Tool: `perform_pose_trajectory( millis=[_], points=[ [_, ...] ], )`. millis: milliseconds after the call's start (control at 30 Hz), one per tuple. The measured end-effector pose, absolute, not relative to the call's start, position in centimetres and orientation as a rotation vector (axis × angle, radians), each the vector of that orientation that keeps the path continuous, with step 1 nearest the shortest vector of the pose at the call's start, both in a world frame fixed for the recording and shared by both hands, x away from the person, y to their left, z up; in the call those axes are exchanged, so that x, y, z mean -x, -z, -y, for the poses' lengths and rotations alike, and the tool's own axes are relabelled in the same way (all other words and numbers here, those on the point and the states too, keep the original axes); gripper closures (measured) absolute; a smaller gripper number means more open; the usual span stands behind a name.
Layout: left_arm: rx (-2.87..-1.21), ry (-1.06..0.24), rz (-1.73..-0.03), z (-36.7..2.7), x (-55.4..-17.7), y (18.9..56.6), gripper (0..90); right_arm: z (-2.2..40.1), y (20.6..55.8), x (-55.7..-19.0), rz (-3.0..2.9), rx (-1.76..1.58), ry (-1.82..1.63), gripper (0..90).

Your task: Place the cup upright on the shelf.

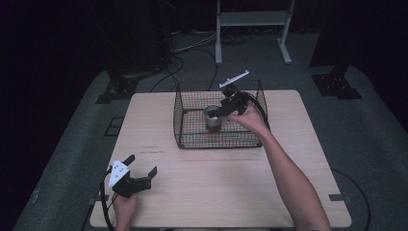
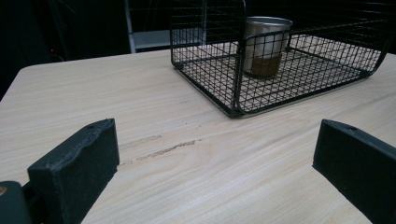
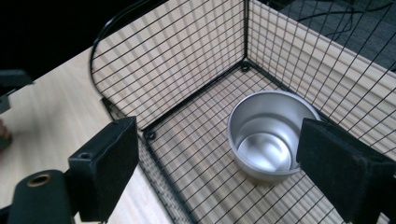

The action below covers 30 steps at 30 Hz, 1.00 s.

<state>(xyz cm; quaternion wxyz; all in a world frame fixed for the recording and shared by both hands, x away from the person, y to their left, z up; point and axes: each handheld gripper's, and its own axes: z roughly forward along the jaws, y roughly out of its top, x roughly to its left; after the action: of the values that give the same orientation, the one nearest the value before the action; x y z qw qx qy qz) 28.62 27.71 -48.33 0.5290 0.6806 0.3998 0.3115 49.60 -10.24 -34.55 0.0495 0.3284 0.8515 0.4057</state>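
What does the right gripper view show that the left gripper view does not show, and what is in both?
The right gripper view looks down into the metal cup: its inside is empty and shiny. The open right claw hangs above the basket floor, one jaw near the cup's rim.

The left gripper view gives the cup's outer wall through the mesh, plus the open left claw low over bare table with a scratch in the wood.

Both share the black wire basket with the cup upright inside it.
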Motion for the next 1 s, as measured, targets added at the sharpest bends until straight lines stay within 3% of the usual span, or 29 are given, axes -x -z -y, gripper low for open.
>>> perform_pose_trajectory(
  millis=[1000],
  points=[
    [-1.603, -0.739, -0.942, -27.9, -28.6, 48.3, 0.0, 16.6, 34.8, -41.2, -2.552, -0.882, -1.389, 12.7]
  ],
)
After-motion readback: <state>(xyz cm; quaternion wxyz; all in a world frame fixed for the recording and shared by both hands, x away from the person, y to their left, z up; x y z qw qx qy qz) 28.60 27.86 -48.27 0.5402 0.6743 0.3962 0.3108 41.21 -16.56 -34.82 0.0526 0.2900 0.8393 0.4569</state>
